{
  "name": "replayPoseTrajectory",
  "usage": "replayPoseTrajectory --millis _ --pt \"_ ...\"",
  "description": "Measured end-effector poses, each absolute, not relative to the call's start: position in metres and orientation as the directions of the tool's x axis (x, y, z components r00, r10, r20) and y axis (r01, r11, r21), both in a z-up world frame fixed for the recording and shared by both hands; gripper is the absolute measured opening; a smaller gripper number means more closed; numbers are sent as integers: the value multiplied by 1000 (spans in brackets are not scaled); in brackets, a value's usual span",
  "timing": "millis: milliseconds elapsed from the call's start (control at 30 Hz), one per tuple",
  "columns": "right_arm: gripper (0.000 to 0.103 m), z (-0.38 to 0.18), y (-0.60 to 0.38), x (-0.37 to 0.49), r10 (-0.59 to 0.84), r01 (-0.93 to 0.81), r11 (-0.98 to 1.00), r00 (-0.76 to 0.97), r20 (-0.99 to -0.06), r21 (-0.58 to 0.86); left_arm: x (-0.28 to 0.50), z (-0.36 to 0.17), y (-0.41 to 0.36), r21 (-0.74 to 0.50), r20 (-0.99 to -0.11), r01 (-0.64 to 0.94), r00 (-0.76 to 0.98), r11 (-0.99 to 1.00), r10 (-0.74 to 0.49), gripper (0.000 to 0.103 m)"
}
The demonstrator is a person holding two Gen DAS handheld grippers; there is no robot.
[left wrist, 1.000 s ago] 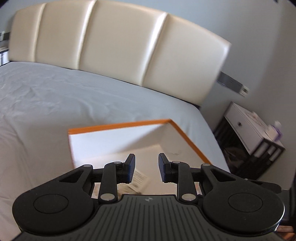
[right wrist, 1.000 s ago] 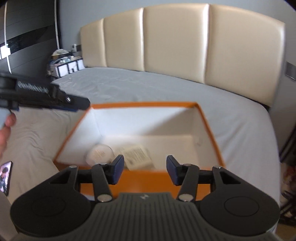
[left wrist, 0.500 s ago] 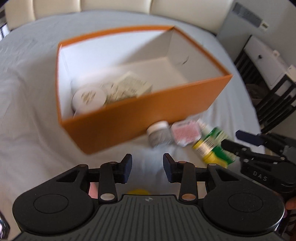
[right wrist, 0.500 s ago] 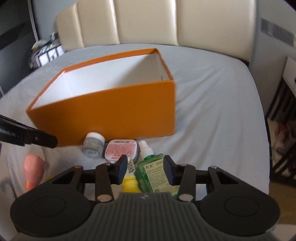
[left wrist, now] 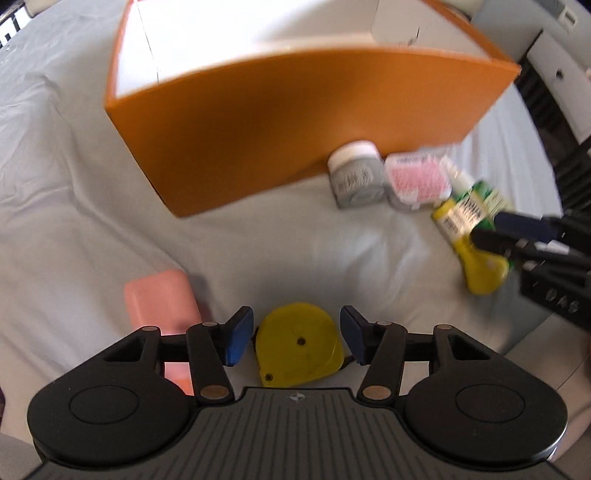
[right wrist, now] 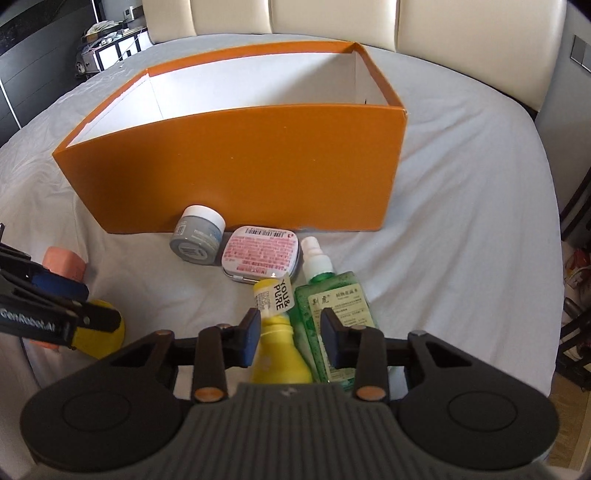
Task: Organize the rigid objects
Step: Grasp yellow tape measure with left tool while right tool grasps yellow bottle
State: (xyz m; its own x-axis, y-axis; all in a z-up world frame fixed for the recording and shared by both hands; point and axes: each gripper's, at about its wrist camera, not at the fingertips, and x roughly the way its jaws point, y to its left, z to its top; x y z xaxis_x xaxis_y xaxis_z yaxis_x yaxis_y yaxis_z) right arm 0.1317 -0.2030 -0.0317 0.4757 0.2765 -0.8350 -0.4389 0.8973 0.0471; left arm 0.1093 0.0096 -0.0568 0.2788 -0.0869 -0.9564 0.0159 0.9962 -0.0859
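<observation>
On the grey bedsheet, a yellow tape measure lies between the blue pads of my left gripper. Its jaws are opening and the pads do not press on it. My right gripper hangs over a yellow bottle labelled "YOU & PURE". Its jaws are closing around the bottle's neck, with a gap still on the right side. A green spray bottle lies against that bottle. A grey jar and a pink tin rest against the front wall of the orange box.
A salmon-pink case lies just left of the tape measure. The bed's cream headboard stands behind the box. A dark shelf unit is off the bed's right side, and the mattress edge is close on the right.
Both grippers sank and tipped downward, from looking into the box to hovering over the items in front of it. The left jaws widened; the right jaws narrowed.
</observation>
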Motion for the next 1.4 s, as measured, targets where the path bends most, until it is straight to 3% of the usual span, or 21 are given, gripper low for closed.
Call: replayPoseTrajectory --millis 33,133,333,767,1067,1267,1400 --pt "21 -32 -203 131 289 -448 892 475 -831 54 109 -58 10 -85 -959 18 271 996 -87 67" --pt "16 -35 -201 132 295 -456 888 452 -842 66 110 -62 10 -90 -966 22 243 996 -92 69" --pt "25 -45 -202 151 312 -424 893 348 -884 148 111 -68 0 -43 -978 80 202 996 -58 71" --pt "24 -53 -196 163 352 -416 885 299 -887 211 109 -71 -12 -2 -981 123 195 992 -27 68" --pt "24 -39 -215 151 388 -370 895 368 -845 250 97 -55 12 -90 -954 72 279 993 -106 68" --pt "24 -22 -223 134 425 -396 883 446 -788 252 86 -26 37 -211 -890 49 403 976 -213 68" --pt "24 -9 -228 126 438 -408 880 505 -744 241 78 5 40 -206 -851 62 482 977 -210 68"
